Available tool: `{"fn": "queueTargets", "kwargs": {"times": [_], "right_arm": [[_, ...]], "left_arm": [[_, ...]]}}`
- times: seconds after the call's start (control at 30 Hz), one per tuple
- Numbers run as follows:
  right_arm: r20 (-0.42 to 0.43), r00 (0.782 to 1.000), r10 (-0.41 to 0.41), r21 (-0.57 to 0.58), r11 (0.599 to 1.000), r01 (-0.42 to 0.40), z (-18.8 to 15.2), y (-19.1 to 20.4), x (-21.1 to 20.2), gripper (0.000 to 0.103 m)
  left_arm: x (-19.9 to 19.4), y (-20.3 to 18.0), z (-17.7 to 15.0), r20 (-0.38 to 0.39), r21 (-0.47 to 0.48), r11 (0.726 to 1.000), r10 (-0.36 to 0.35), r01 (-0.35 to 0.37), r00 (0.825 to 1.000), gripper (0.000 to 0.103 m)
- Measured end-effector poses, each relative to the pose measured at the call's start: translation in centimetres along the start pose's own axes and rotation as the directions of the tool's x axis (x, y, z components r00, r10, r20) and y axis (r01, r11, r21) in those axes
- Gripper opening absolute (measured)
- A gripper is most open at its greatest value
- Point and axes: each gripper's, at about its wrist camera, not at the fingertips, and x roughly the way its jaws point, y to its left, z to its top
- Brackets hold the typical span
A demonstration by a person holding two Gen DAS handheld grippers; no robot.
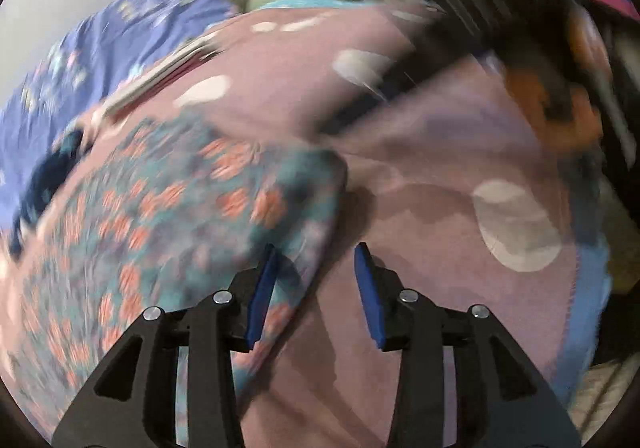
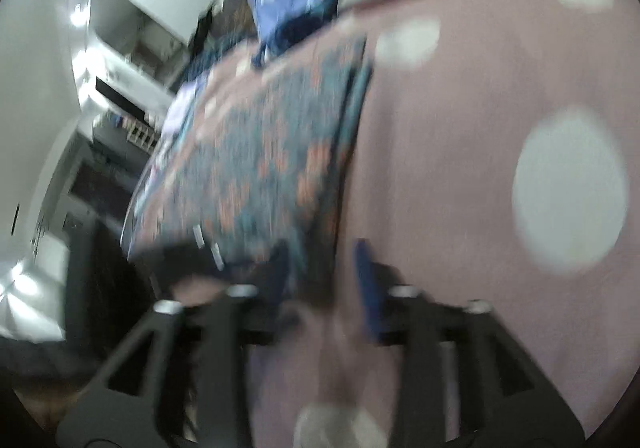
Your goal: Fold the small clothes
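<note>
Floral-print garment (image 1: 168, 216): lying flat on pink spotted bedspread (image 1: 440, 248), beside both tools. Left gripper (image 1: 316, 260) fingers apart, empty; right gripper (image 2: 320, 260) likewise. Advice: pinch one hem edge squarely, lift low, fold evenly.

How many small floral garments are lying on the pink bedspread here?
1: the floral garment lies on the pink bedspread, just ahead-left of the left gripper. Blur may hide others.
</note>
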Motion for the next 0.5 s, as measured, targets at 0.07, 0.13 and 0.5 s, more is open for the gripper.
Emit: {"fn": "queueTargets", "kwargs": {"times": [0.07,0.13,0.5], "right_arm": [[0.015,1.0,0.023,-0.004,1.0,-0.022,1.8,-0.1,0.6,0.044],[-0.005,0.999,0.044,0.038,0.998,-0.044,4.2,-0.6,2.6,0.044],[-0.021,0.998,-0.058,0.111,0.992,0.06,10.8,-2.7,11.0,0.005]], "left_arm": [[0.6,-1.0,0.7,0.01,0.052,0.998,0.037,-0.037,0.999,0.042],[1.0,-1.0,1.5,0.009,0.046,0.998,0.036,-0.036,0.999,0.041],[0.7,0.1,1.0,0.016,0.049,0.998,0.04,-0.04,0.999,0.019]]}}
